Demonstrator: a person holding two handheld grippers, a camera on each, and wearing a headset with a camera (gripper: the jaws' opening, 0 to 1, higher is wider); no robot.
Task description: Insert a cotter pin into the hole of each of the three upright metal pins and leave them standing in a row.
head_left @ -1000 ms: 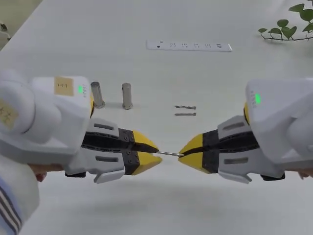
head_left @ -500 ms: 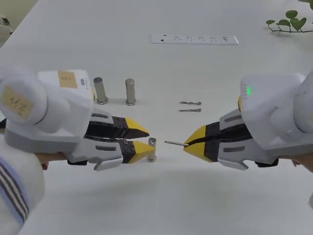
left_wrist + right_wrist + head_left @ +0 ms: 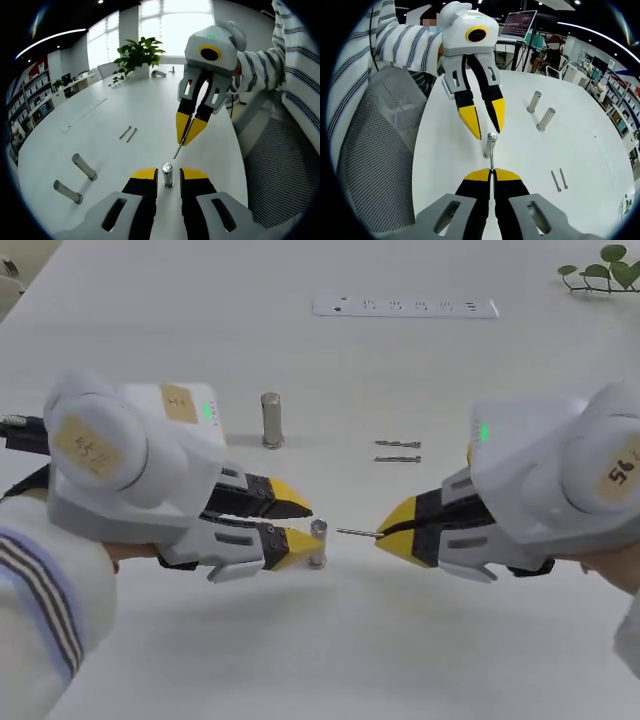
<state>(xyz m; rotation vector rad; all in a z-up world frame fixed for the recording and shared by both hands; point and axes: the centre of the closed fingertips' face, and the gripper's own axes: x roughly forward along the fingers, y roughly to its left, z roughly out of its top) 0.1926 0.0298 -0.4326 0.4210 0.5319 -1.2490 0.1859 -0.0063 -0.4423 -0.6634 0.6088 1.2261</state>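
Observation:
A short metal pin [image 3: 318, 543] stands upright on the white table, just off the tips of my left gripper [image 3: 310, 523], whose jaws are open. In the left gripper view this pin [image 3: 167, 177] sits between the two yellow tips with gaps on both sides. My right gripper [image 3: 383, 533] is shut on a thin cotter pin [image 3: 357, 533], whose free end points at the pin's top [image 3: 491, 136] from a short gap away. Another upright pin [image 3: 271, 420] stands farther back; two such pins [image 3: 84, 166] [image 3: 67, 191] stand off to the left in the left gripper view.
Two spare cotter pins [image 3: 398, 451] lie side by side behind the right gripper. A white power strip [image 3: 405, 307] lies at the far edge, with plant leaves [image 3: 600, 265] at the top right. A mesh chair [image 3: 375, 150] stands beside the table.
My left gripper has opened, and the metal pin now stands on the table at its tips. The right gripper, still shut on the cotter pin, has drawn back slightly. The camera shifted.

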